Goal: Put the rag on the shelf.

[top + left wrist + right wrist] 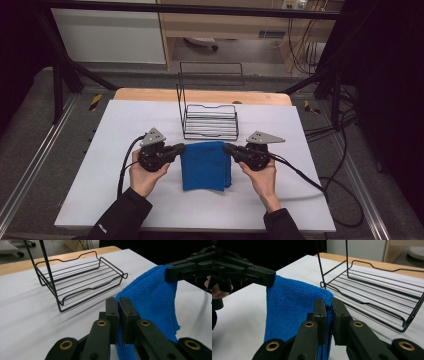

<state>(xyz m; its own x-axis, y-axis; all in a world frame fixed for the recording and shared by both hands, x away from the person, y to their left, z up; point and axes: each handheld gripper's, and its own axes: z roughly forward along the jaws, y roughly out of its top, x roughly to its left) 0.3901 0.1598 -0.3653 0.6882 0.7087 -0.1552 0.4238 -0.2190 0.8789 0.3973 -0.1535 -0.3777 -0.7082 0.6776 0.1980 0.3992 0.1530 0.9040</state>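
Observation:
A folded blue towel [206, 165] hangs between the two grippers near the table's middle, its lower part draping toward the person. My left gripper [180, 148] is shut on the towel's left top corner. In the left gripper view my left gripper [119, 305] pinches the blue towel [152, 300]. My right gripper [228, 148] is shut on the right top corner. The right gripper view has my right gripper [329, 305] clamped on the blue towel [292, 305], with the other gripper holding the far corner at upper left.
A black wire basket [210, 120] with an upright wire frame stands just behind the towel, also seen as the wire basket [82, 277] and wire basket [382, 290]. The white table [100, 165] has open room on both sides. Cables trail off to the right.

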